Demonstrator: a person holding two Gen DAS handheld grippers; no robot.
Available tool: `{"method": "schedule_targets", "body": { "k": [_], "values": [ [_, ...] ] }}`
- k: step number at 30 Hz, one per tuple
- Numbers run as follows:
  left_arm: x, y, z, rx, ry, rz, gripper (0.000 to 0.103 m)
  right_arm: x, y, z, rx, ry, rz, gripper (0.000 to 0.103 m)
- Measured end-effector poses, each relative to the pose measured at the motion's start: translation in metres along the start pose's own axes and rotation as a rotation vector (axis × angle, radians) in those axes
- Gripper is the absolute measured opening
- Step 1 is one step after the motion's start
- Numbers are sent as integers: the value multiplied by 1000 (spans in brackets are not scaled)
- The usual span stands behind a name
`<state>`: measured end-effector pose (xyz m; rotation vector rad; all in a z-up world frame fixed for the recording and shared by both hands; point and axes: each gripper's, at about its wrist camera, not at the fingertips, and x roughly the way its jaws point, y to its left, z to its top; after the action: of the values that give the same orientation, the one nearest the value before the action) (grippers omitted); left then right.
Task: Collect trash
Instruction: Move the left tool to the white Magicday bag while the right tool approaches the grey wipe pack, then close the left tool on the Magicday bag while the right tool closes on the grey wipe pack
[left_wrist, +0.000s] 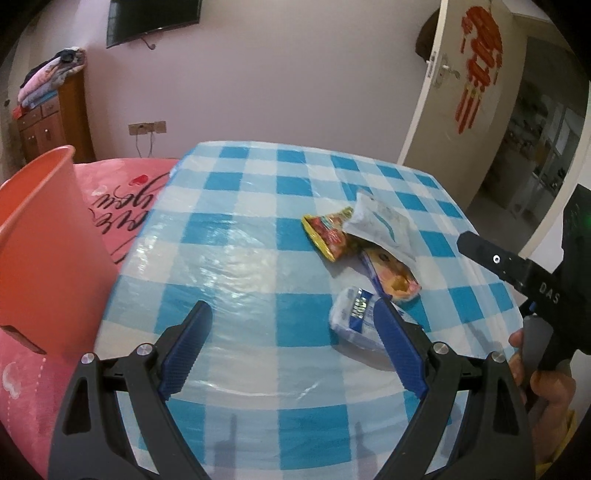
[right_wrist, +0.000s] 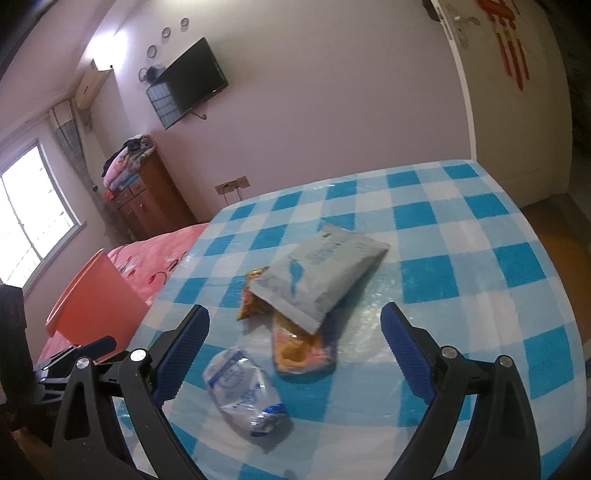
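- Four pieces of trash lie on the counter, which wears a blue and white checked cloth under clear plastic.
- One grey-white pouch sits on top, overlapping two others.
- One red and yellow snack wrapper pokes out from under the pouch's left side.
- One orange and pink wrapper sticks out from under the pouch's near end.
- One crumpled clear and blue plastic bag lies apart, nearest the cameras.
- Right tongs are spread wide and hold nothing; they hover over the pile, with the plastic bag and the orange wrapper between their blue pads in view.
- Left tongs are also spread wide and empty, over bare cloth; in the left wrist view the right blue finger overlaps the plastic bag's edge, and contact cannot be told.
- One orange bin stands to the left of the counter, against a pink bed cover.
- One hand grips the right tool's handle at the left view's right edge.
- Beyond: one wall-mounted television, one wooden cabinet with folded bedding on top, one white door with a red ornament.
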<state>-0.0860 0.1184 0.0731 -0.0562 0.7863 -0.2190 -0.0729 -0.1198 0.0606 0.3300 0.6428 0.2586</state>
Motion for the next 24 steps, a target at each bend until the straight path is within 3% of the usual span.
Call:
{"method": "schedule_targets", "body": {
  "k": [3,12,16,24],
  "values": [
    [6,-8,-3,4,21,-17,89,0,-11,-1,14,1,-10,93],
    [35,-39,-22,-74,174,-204,89,4,-43,-4,67,13,-28,93],
    [49,-51,-24,-106,204,-210,89,5,-56,-4,96,18,-33,93],
    [64,-64,-9,-138,185,-162,89,6,-79,-4,152,30,-27,93]
  ]
}}
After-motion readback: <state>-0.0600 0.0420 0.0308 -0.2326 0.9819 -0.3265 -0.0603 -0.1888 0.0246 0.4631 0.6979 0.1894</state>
